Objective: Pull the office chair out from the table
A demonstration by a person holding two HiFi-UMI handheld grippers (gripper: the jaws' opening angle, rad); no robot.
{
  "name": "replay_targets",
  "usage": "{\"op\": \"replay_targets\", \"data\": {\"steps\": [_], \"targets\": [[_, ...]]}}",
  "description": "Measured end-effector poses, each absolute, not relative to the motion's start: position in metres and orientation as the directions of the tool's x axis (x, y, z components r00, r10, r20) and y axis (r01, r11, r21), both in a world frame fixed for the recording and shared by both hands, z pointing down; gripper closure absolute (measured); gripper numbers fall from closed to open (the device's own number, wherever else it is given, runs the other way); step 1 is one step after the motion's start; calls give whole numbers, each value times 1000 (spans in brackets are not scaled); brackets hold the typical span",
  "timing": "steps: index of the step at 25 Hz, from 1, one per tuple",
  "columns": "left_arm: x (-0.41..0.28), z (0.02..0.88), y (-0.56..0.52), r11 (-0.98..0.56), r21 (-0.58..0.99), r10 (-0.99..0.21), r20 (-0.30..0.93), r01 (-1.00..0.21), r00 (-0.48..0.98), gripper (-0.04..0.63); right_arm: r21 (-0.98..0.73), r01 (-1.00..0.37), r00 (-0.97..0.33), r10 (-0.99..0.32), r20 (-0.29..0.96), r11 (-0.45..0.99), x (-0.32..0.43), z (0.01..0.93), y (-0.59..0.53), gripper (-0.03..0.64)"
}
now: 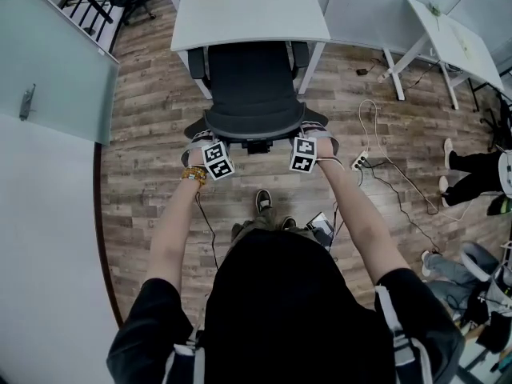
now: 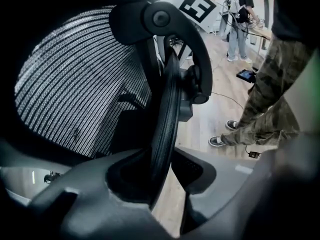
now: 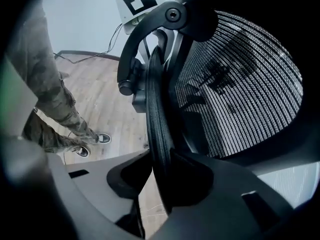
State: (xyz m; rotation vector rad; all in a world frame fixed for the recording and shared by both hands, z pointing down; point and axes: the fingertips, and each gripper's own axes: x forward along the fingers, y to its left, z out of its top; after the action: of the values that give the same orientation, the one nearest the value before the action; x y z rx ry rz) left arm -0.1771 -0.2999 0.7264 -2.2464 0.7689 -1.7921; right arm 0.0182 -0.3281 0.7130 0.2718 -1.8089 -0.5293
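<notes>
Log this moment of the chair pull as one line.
office chair: partly under table | left gripper: jaws open, backrest rim between | right gripper: jaws open, backrest rim between

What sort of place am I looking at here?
Most likely an office or lab workroom: white desks along the wall, a mesh-backed office chair at one, and a power strip with cables trailing over the wood-look floor.

A black short-sleeved top [image 1: 308,318], camouflage trousers [image 2: 270,96] and white-soled shoes [image 2: 218,141] are worn, with a beaded bracelet [image 1: 194,174]. The left gripper [image 2: 162,176] and right gripper [image 3: 165,179] are topped by black-and-white marker cubes [image 1: 217,160].
</notes>
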Motion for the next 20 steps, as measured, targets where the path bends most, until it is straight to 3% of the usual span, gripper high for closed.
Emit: {"op": "replay_targets", "data": {"steps": [20], "targets": [[-172, 732, -248, -851, -407, -465, 877, -331, 118, 449, 483, 110, -307, -433, 848, 869, 24, 715, -274, 520]]}}
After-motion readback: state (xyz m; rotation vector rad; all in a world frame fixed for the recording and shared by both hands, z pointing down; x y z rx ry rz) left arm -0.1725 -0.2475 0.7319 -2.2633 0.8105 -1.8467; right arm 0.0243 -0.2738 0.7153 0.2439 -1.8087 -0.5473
